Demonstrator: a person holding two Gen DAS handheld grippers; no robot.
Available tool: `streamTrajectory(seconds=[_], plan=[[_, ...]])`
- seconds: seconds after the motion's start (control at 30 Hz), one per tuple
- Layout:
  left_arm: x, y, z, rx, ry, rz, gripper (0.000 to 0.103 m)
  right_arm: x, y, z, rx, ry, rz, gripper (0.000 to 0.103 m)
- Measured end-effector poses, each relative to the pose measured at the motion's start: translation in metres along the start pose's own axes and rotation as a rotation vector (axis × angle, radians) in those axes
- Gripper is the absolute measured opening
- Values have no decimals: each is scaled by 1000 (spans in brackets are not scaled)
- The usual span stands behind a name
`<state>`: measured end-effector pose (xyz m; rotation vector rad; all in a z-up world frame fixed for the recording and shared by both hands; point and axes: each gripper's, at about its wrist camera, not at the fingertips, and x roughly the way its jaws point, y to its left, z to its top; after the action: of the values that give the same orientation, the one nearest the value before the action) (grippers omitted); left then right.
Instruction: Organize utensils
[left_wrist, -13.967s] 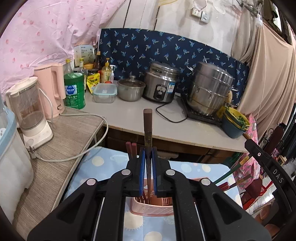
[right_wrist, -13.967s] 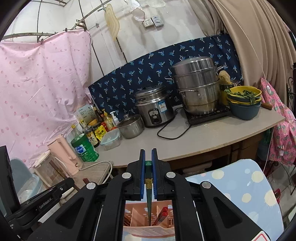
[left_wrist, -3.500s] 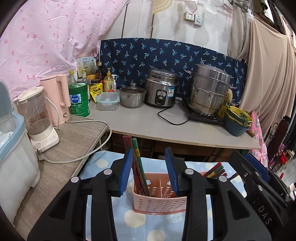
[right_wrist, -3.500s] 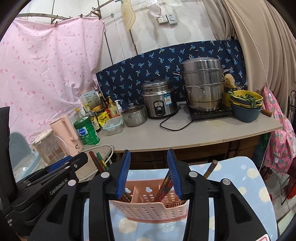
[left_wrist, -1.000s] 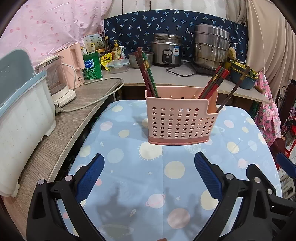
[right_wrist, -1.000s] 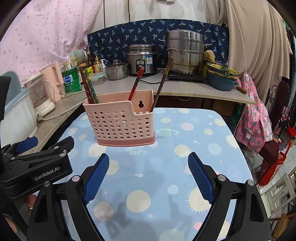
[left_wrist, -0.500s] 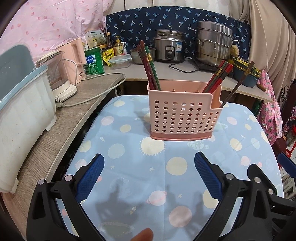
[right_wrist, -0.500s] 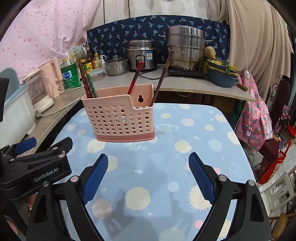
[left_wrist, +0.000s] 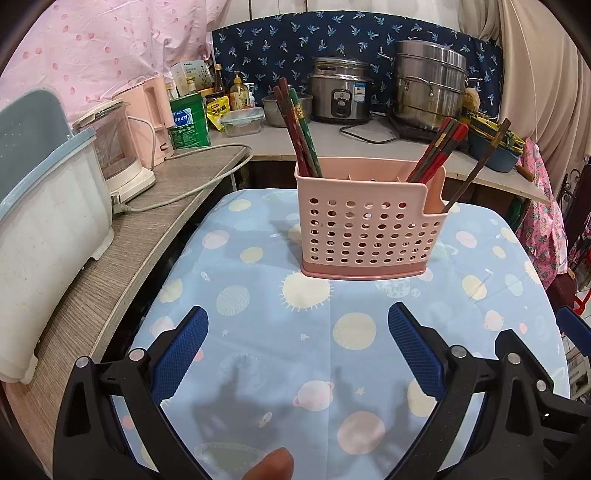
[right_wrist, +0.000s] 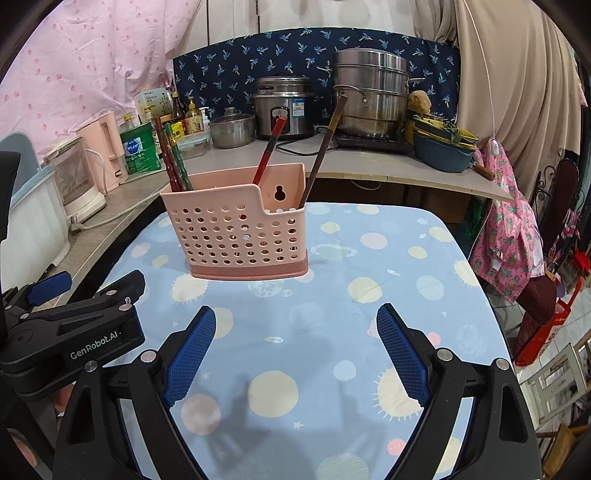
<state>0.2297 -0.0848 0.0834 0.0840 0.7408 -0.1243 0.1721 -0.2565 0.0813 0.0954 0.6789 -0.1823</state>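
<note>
A pink perforated utensil basket (left_wrist: 365, 229) stands on the blue planet-print tablecloth (left_wrist: 258, 288); it also shows in the right wrist view (right_wrist: 240, 232). Red and green chopsticks (left_wrist: 301, 136) stand in its left compartment, more red and green chopsticks (left_wrist: 439, 151) in the middle-right part, and a dark brown pair (left_wrist: 476, 170) leans out of the right end. My left gripper (left_wrist: 297, 343) is wide open and empty, low over the near cloth. My right gripper (right_wrist: 295, 343) is wide open and empty beside it.
A white and blue dish drainer (left_wrist: 44, 236), a blender (left_wrist: 122, 147) with a cord and a pink kettle (left_wrist: 151, 118) line the left counter. A rice cooker (left_wrist: 340, 96), a steamer pot (left_wrist: 428, 88) and bowls (right_wrist: 439, 147) stand on the back counter.
Both grippers let go of chopsticks into the basket, opened wide and drew back toward the near table edge. Over the last second both moved only slightly.
</note>
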Motion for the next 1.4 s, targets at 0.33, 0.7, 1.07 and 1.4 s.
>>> streamTrajectory(seconds=[0.33, 0.7, 1.07, 1.4], plan=[[5, 0, -2, 2, 3, 9, 94, 4, 1, -2, 0, 9, 2, 85], [11, 2, -1, 0, 11, 14, 94, 9, 2, -3, -3, 17, 4, 85], [15, -1, 0, 4, 16, 29, 94, 14, 0, -4, 2, 24, 6, 85], [16, -1, 0, 10, 20, 32, 94, 15, 1, -4, 0, 29, 5, 85]])
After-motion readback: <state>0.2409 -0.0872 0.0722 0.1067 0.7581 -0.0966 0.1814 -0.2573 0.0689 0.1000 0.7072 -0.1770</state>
